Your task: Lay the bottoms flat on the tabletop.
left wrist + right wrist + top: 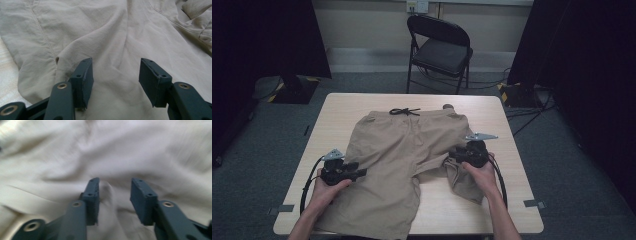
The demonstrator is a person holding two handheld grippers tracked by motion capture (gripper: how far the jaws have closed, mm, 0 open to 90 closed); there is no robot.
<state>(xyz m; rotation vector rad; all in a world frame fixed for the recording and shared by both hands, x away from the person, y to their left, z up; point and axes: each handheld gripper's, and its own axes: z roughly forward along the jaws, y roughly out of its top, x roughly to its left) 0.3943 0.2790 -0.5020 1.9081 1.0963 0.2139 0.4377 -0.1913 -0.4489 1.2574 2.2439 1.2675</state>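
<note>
A: Step?

B: Folding the shorts (pixel 404 150), I'd say. They lie flat mid-table (pixel 507 200), waistband and drawstring (pixel 404 111) at 12 o'clock, legs toward 6. The leg at 4 o'clock is bunched up under the right gripper (pixel 457 156).

A: Right claw state?

B: Jaws part-open in the right gripper view, with a ridge of cloth (pixel 107 192) rising between them. Frame is blurred, so it looks like a pinch about to close, not a firm hold yet.

A: Left?

B: Left gripper (pixel 360 173) sits at 8 o'clock on the other leg. Jaws wide in the left gripper view, hovering over flat cloth (pixel 115 50), nothing between them.

A: Next move?

B: My guess: right closes on that ridge and carries the leg over toward 9 o'clock; left needs to pin or grip its side so the cloth doesn't drag.

A: Hand pose?

B: Both forearms enter from 6 o'clock. Left hand (pixel 326 192) points its gripper toward 3, right hand (pixel 484 175) points its toward 10, both low over the cloth.
</note>
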